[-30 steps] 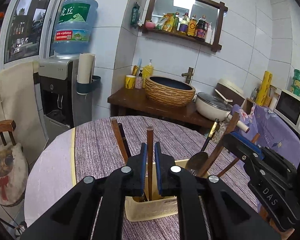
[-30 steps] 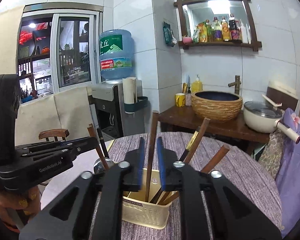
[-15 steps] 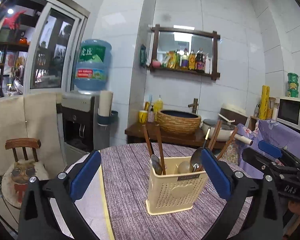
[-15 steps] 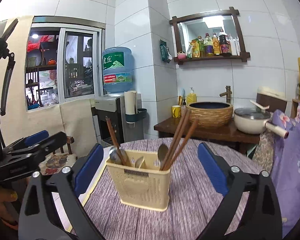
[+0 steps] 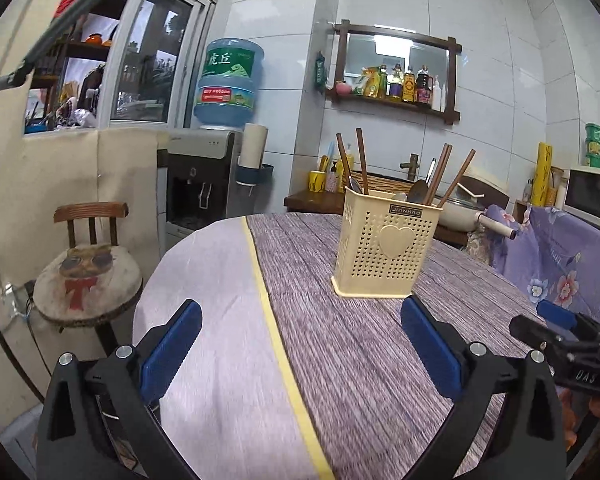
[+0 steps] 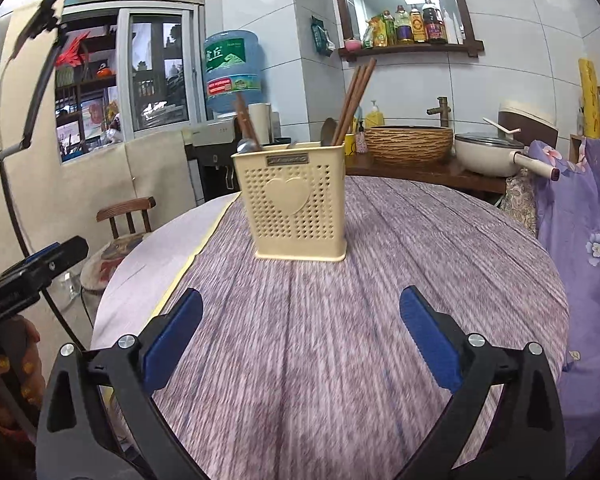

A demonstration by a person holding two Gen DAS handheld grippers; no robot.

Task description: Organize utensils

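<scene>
A cream perforated utensil holder with a heart on its side stands upright on the round table; it also shows in the right wrist view. Brown chopsticks and spoons stand in it, and the chopsticks show in the right wrist view too. My left gripper is open and empty, well back from the holder. My right gripper is open and empty, also back from it. The right gripper shows at the left wrist view's right edge.
The table carries a purple striped cloth with a yellow edge band and bare pale top to the left. A wooden chair stands left. A water dispenser, a counter with basket sink and pot are behind.
Both grippers were shut on chopsticks over the holder a second ago. They opened, left the chopsticks in the holder, and have pulled back and lower from it.
</scene>
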